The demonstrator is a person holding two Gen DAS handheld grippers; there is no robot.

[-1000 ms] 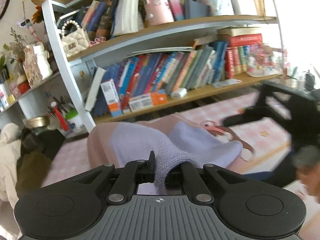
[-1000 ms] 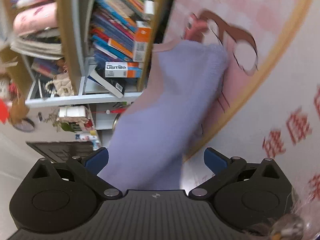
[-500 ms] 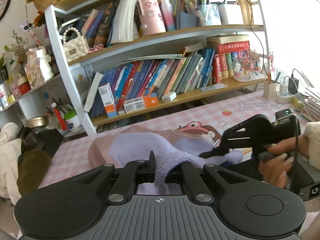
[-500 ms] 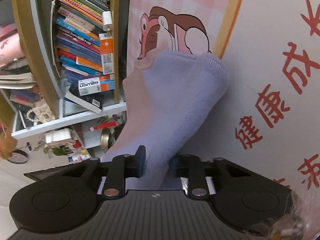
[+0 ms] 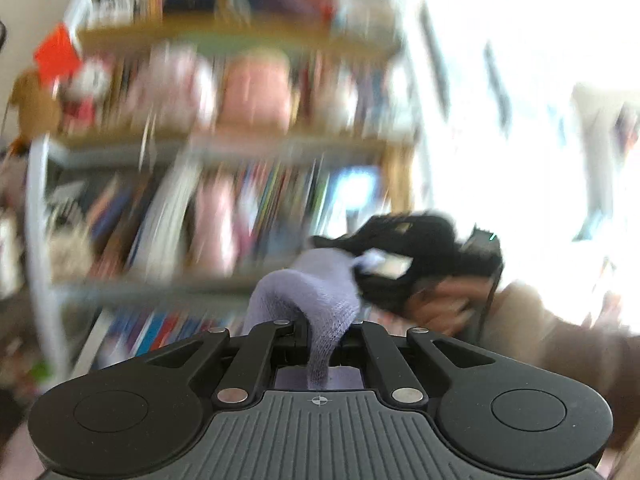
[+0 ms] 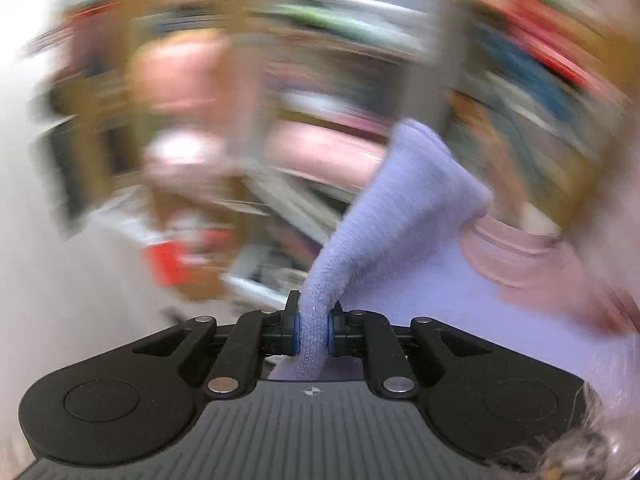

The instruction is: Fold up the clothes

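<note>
Lilac knit garment is pinched in both tongs: left tongs clamped shut on it, right tongs closing tight on another part. Cloth hangs between them off the desk, bookshelf blurred beyond; no fold made yet.

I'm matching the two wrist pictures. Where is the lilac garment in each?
Left wrist: the lilac garment rises from bottom centre, pinched in the left claw, stretching right to the right claw.
Right wrist: it runs from the right claw, closing on it, up and right.
Shared landmark: the blurred bookshelf behind.
</note>
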